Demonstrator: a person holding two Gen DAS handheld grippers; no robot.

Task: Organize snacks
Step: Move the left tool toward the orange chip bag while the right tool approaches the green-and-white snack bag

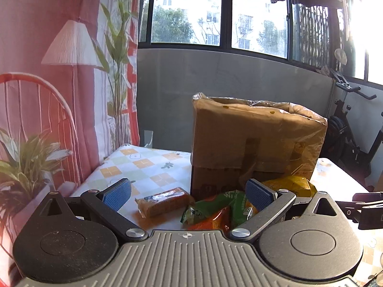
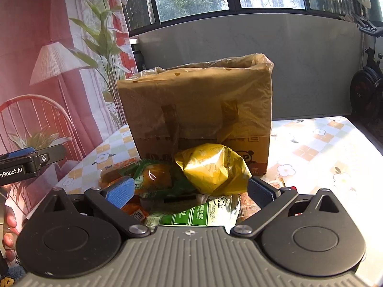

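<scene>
A cardboard box (image 1: 256, 141) lined with a clear plastic bag stands open-topped on the table; it also shows in the right wrist view (image 2: 198, 110). In front of it lie snack packets: an orange bar (image 1: 165, 203), a green-and-orange packet (image 1: 213, 212), a yellow foil packet (image 1: 292, 186) (image 2: 210, 167), a green packet (image 2: 153, 177) and a green-and-white packet (image 2: 198, 212). My left gripper (image 1: 189, 195) is open and empty, just short of the orange bar and the green-and-orange packet. My right gripper (image 2: 191, 191) is open and empty over the pile, below the yellow packet.
The table has a checked floral cloth (image 2: 318, 148). A printed curtain (image 1: 47, 95) hangs at the left. A grey wall and windows (image 1: 215, 76) stand behind. An exercise bike (image 1: 354, 129) is at the right. The other gripper's body (image 2: 26, 162) shows at the left edge.
</scene>
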